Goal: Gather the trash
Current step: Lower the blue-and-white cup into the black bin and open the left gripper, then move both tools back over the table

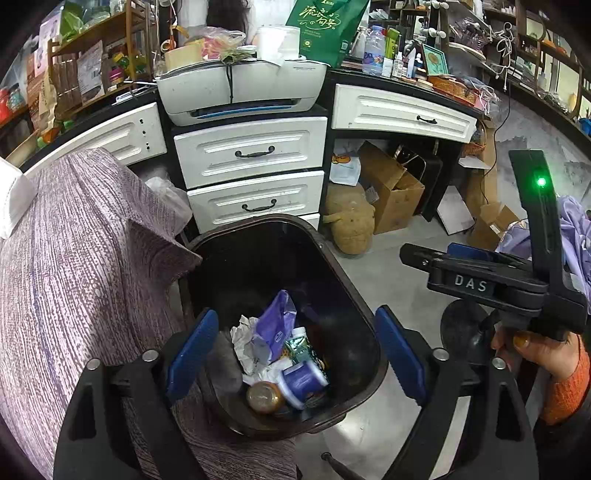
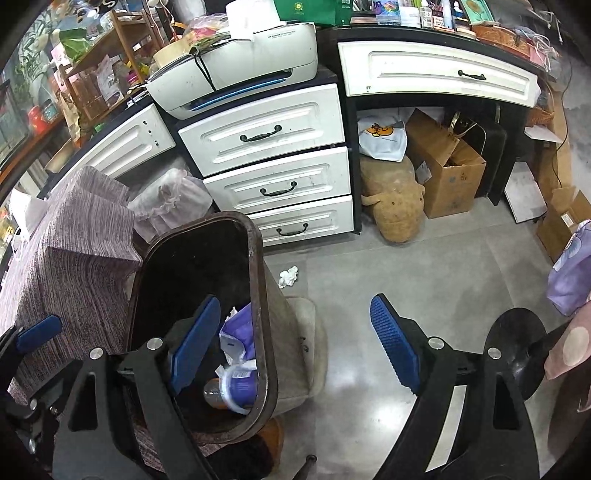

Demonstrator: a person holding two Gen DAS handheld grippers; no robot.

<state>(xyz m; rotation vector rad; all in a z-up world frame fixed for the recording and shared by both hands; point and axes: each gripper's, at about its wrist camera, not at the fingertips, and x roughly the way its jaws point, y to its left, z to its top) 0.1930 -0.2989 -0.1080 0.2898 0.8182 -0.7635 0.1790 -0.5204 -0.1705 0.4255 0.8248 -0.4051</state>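
Left wrist view first. Left gripper (image 1: pixel 295 354) hanging right over a dark trash bin (image 1: pixel 354 295), blue fingers (image 1: pixel 192 354) wide apart, nothing between them. Inside the bin, down at the bottom: a crumpled white paper (image 1: pixel 243 343), a purple wrapper (image 1: pixel 275 325), a green shiny packet (image 1: pixel 301 347), a white and purple cup (image 1: pixel 301 380) on its side, a brownish round can (image 1: pixel 264 397). Writing on these too small to read. To the right, the right gripper (image 1: pixel 417 254) seen from the side, held by a hand (image 1: pixel 535 350) in an orange sleeve, with the letters "DAS" on its black body and a small green light glowing (jaw state hard to tell from this side). Behind the bin, white drawers (image 1: pixel 251 151) with dark handles, a grey printer (image 1: pixel 240 88) on top, and a green bag (image 1: pixel 325 26) with gold Chinese writing. Left of the bin, something under a purple striped cloth (image 1: pixel 81 266).

Now the right wrist view. Right gripper (image 2: pixel 295 350) with fingers far apart and empty, left finger over the bin's (image 2: pixel 258 295) rim, right finger over bare grey floor (image 2: pixel 424 273). Same purple wrapper (image 2: pixel 240 332) and cup (image 2: pixel 236 387) in the bin. One white crumpled tissue (image 2: pixel 288 277) lying on the floor just beside the bin, near the bottom drawer. Under the desk, a tan stuffed toy (image 2: pixel 395 210), a cardboard box (image 2: pixel 447 170) and a white bag (image 2: pixel 382 138) with an orange picture.
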